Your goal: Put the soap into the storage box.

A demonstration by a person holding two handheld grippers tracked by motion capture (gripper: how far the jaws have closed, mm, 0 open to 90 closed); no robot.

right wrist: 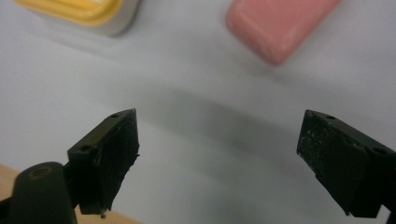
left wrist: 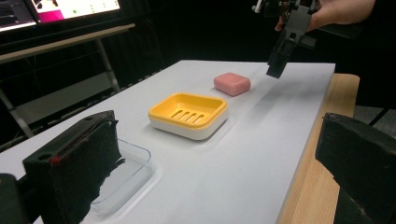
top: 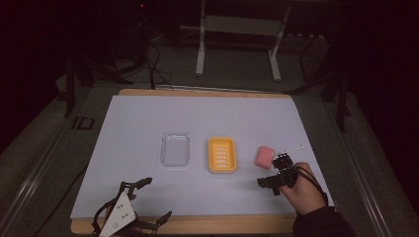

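Pink soap bar [top: 265,156]: likely rigid, smooth, possibly slippery; grip across short flat sides. Right gripper [right wrist: 219,154] spread wide, empty, near it. Left gripper [top: 146,200] spread, empty.

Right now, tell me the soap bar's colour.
Pink; the soap bar shows best in the left gripper view.

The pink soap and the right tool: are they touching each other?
Apart. In the right gripper view, the pink soap lies on the white sheet beyond the right tool, with bare sheet between it and both open jaws.
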